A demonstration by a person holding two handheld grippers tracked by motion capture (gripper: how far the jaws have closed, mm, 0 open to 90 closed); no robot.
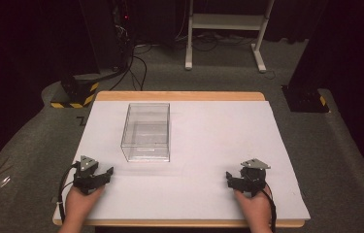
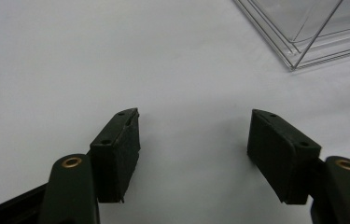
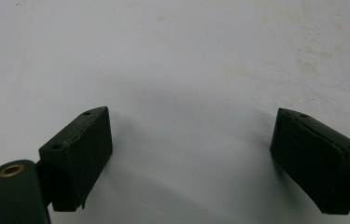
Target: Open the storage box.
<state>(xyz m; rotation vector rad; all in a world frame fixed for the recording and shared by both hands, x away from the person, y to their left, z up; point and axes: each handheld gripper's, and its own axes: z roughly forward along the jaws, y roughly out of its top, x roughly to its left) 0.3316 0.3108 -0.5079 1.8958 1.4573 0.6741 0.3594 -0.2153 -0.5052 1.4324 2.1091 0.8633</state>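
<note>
1. Black pads of my left gripper [image 1: 103, 173] stand spread with nothing between them, low at the lower left of the high view; its own view looks along them over bare white.
2. Equally spread and holding nothing, my right gripper [image 1: 231, 179] rests at the lower right, wider apart still in its own view [image 3: 189, 161].
3. Clear plastic, the box [image 1: 146, 131] stands upright and looks empty, left of centre on the sheet [image 1: 218, 136], up and right of my left gripper; one corner shows at the upper right of the left gripper view [image 2: 303, 32].
4. Risk, as I judge it: the walls are thin, smooth and see-through, so I could misread an edge, bump the near corner and shove the box away, or pinch one wall and have it slip or tip.
5. White sheet covers the table [image 1: 179, 95], faintly stained at the upper right of the right gripper view; a wood edge shows at the far side.
6. Grey carpet lies beyond, with cables [image 1: 136, 63], a white frame [image 1: 225, 29] at the top centre and dark surroundings.
</note>
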